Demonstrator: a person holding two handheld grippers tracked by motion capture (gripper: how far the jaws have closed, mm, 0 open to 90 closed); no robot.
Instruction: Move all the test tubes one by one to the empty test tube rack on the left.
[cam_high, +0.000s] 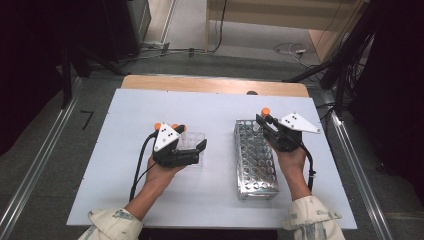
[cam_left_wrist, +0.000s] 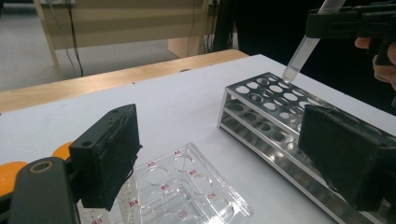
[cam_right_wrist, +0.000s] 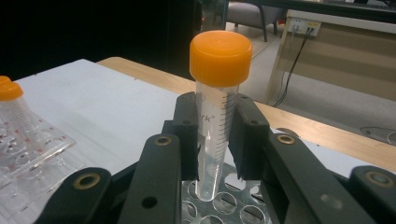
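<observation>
My right gripper (cam_right_wrist: 215, 122) is shut on a clear tube (cam_right_wrist: 215, 140) with an orange cap (cam_right_wrist: 220, 56) and holds it upright. The tube's tip hangs just above a hole at the far end of the metal tube rack (cam_right_wrist: 233, 212). In the left gripper view the same tube (cam_left_wrist: 302, 52) slants down toward the rack (cam_left_wrist: 275, 116). From above, the right gripper (cam_high: 263, 122) sits over the rack's (cam_high: 255, 165) far end. My left gripper (cam_high: 194, 137) stands open, its jaws wide apart over a clear well plate (cam_left_wrist: 187, 196). Nothing is gripped by its pads (cam_left_wrist: 112, 154).
Two orange-capped tubes (cam_high: 157, 125) stand at the near-left side of the clear plate (cam_high: 196, 137); one of these tubes (cam_right_wrist: 10, 93) appears in the right gripper view. All of it rests on a white board (cam_high: 125, 150) over a wooden table (cam_high: 210, 84). Cables lie on the floor beyond.
</observation>
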